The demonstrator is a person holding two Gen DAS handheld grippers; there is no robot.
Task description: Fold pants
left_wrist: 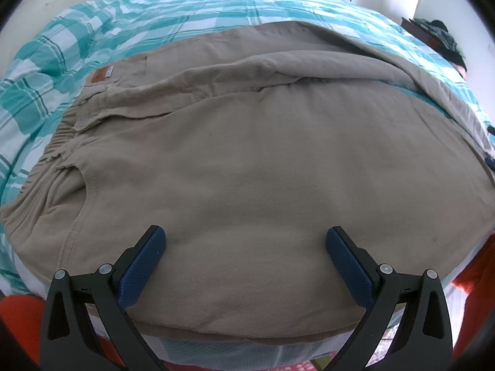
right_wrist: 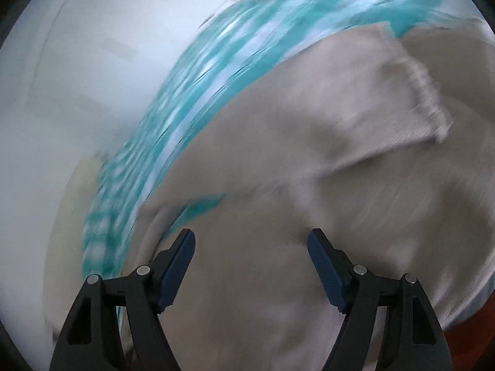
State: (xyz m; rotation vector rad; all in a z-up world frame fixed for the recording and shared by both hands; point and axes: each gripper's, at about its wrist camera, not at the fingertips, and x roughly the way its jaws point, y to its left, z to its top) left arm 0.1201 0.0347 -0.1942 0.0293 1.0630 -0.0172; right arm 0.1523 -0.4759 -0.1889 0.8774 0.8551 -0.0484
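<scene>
- Looking down from the left wrist, the left hand-held gripper has its jaws wide apart over the tan pants, which lie flat on the checked bed cover.
- Right wrist view, blurry: right hand-held gripper is apart, holding nothing, above the pants; a hem sits at 2 o'clock.

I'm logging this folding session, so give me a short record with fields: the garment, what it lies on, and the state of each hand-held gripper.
garment: beige cotton pants, spread flat, elastic waistband at left
surface: teal and white checked bedspread
leg end: hemmed cuff lying turned over the pants fabric
left hand-held gripper: open, over the pants' near edge, nothing gripped
right hand-held gripper: open, over the leg fabric, nothing gripped; view blurred
</scene>
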